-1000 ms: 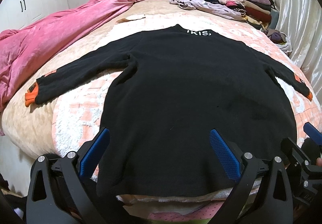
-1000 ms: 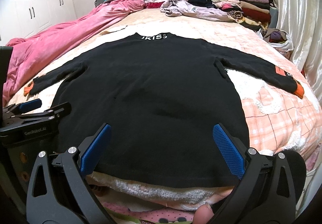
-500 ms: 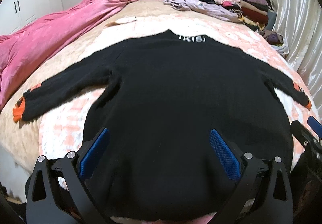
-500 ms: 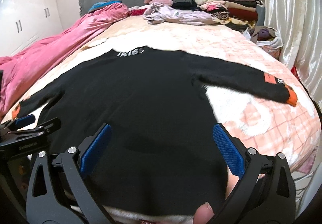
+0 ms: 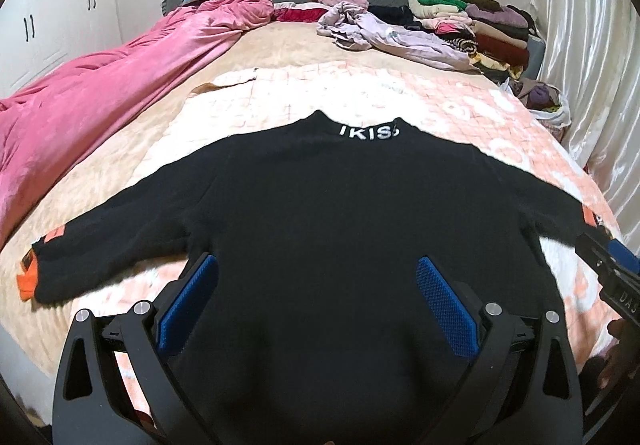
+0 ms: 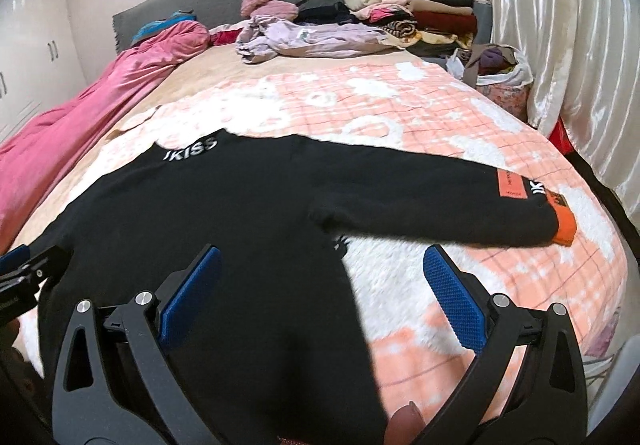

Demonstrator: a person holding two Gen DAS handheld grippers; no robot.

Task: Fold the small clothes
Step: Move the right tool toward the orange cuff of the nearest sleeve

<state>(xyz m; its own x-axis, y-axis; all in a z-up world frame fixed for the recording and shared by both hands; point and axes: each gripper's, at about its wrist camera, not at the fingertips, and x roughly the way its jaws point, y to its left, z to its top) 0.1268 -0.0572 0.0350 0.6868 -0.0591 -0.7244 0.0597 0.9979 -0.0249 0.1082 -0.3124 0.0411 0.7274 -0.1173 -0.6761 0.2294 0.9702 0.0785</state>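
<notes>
On bed: black sweater [image 5: 320, 229] lies flat, back up, neck lettering away from the person, both sleeves spread out sideways.
Bedding: sweater rests on a pink checked blanket [image 6: 400, 101]; pink duvet [image 5: 100, 93] heaped along the left; folded stack [image 5: 472, 21] well apart at the far right corner.
Left tongs [image 5: 316, 301]: jaws spread wide, nothing between them, poised over the lower body of the sweater.
Right tongs [image 6: 316, 301]: jaws spread wide, empty, over the sweater's right edge below the armpit.
Change: against 1.0 s ago both views have pushed forward over the bed; the hem then lay ahead of the jaws and now sits under or behind them. Right view has also swung toward the right sleeve [image 6: 440, 201], whose orange cuff [image 6: 564, 225] is now nearer centre.
Sweater itself: no shift noted; no fold made yet.
Reading: smoothing appears finished; the approach suggests the sleeves come first, the right one folded in across the body.
Risk: fleece may drag the blanket.
</notes>
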